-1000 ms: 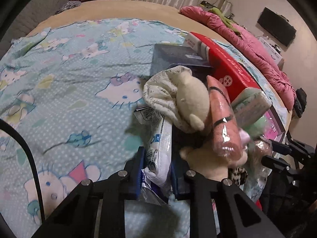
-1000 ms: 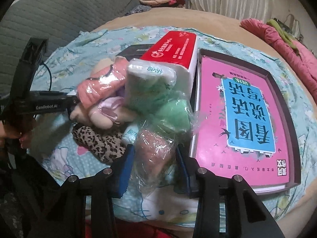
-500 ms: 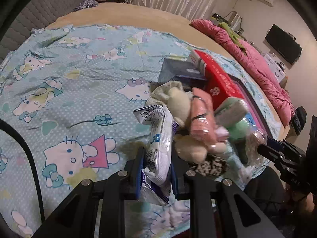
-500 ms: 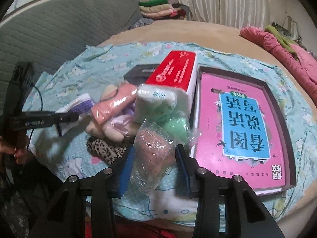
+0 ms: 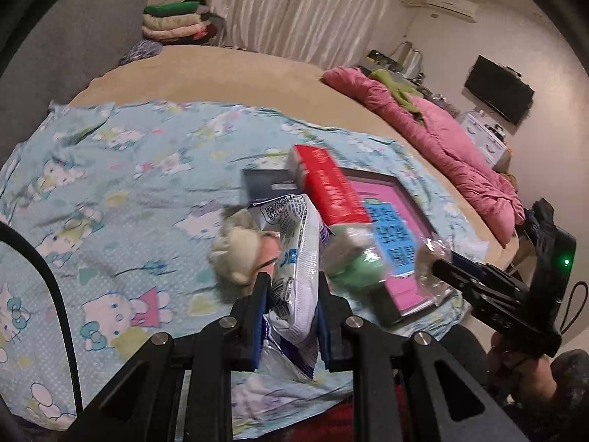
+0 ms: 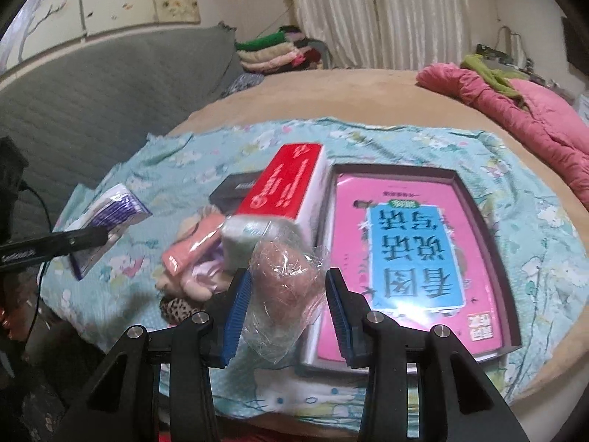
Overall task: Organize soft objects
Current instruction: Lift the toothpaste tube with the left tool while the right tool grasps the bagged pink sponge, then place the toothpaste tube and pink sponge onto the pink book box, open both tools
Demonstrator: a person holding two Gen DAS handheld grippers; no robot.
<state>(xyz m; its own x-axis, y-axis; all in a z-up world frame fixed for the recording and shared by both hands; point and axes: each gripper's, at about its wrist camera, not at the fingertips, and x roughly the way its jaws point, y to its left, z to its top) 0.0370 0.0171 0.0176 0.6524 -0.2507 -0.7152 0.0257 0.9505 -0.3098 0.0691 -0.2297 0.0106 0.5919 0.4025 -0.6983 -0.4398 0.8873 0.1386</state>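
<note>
Left claw [image 5: 291,291] on upright tissue pack [image 5: 298,258]

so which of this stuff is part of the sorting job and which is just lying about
Job:
- white printed packet in left tool
- clear bag of brownish fluff in right tool
- pile of plush toys

Lying about:
- red box
- pink book
- pink quilt

You see a glossy, crinkled plastic packet [image 5: 300,258], a shiny clear wrapper [image 6: 285,287] over something fuzzy, a matt printed cotton sheet [image 5: 121,191], and a glossy pink book cover [image 6: 416,258].
</note>
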